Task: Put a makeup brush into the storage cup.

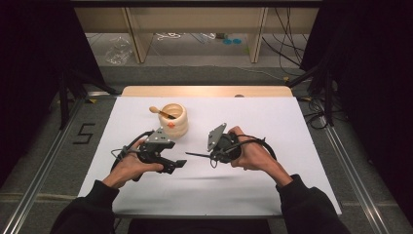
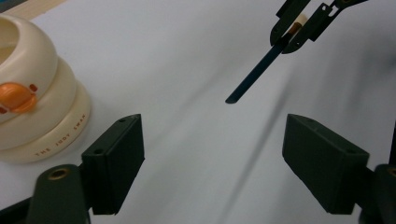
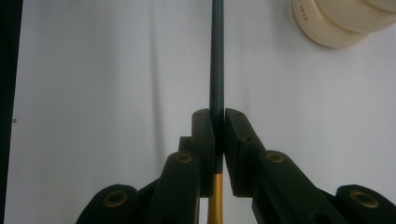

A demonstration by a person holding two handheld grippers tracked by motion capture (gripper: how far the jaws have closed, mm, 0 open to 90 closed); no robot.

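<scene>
The right tool (image 3: 218,140) is clamped on a thin dark stick (image 3: 216,56), light, stiff and likely slippery, best gripped near its gold end, while the left tool (image 2: 212,158) stands apart, empty, below its tip, the cream pot (image 2: 32,88) beside it on the bench (image 1: 272,122).

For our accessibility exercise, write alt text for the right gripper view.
The right gripper, jaws shut, clamps a thin dark stick with a gold end, pointing straight ahead over a white table. A cream ringed pot sits at upper right.
</scene>
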